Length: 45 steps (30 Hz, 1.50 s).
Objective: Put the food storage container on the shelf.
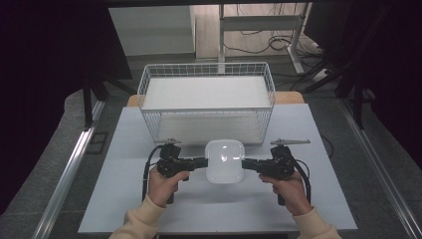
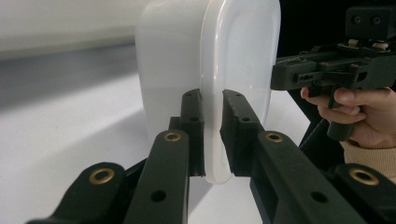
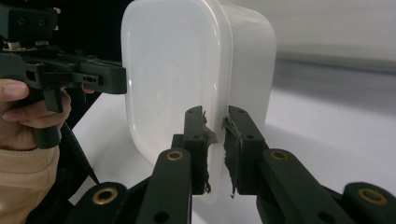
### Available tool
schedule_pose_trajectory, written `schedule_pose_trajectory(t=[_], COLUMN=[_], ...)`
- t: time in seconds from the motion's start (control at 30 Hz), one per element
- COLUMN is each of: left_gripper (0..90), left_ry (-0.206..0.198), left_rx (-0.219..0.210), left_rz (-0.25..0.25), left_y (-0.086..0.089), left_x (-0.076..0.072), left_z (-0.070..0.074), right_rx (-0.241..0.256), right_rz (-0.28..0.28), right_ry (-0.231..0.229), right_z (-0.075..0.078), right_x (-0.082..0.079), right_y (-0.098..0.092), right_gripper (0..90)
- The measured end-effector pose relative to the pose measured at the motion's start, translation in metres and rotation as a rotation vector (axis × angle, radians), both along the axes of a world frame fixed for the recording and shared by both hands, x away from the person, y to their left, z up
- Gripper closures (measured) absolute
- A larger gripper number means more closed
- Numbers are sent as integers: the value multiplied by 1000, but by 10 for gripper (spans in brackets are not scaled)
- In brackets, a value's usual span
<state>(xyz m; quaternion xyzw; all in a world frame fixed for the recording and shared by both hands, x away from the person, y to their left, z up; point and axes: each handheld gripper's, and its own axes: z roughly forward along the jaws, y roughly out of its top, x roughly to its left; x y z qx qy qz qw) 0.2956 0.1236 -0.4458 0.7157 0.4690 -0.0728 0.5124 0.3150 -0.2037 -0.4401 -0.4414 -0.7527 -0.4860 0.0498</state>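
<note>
1. A white translucent plastic container with its lid on sits between the two grippers, near the front middle of the bench; from the pictures I cannot tell whether it rests on the surface or is lifted just clear of it.
2. The left gripper has its jaws nearly closed, pinching the container's protruding lid rim on the left side.
3. The right gripper does the same on the opposite side, jaws clamped on the rim; its pads look frayed.
4. The relation that matters: the white wire basket lies straight ahead of the container, just beyond it, open at the top with a flat white floor. Both hands are equally near, one on each side.
5. The container is a rounded rectangle, its longer axis running toward the basket; smooth, glossy, slightly flexible-looking plastic.
6. Likely next move, as a judgement: lift evenly and carry it forward over the basket's near wall. Uneven pull could slip the thin rim.
</note>
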Motion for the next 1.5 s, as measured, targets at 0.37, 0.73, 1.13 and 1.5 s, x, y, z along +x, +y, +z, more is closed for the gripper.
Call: schedule_pose_trajectory(t=[0.37, 0.73, 1.13, 1.5], left_gripper=[803, 802, 802, 802], left_ry=[-36, -81, -105, -138], left_rx=[17, 20, 12, 23], left_rz=[-4, 9, 22, 17], left_y=[3, 15, 28, 33], left_x=[2, 11, 33, 53], left_z=[14, 43, 80, 116], right_rx=[-16, -22, -20, -1], right_rz=[15, 30, 38, 33], right_ry=[-73, -128, -169, -192], right_z=[21, 49, 87, 118], right_x=[1, 13, 36, 54], right_y=[4, 16, 30, 34], right_gripper=[794, 793, 793, 793])
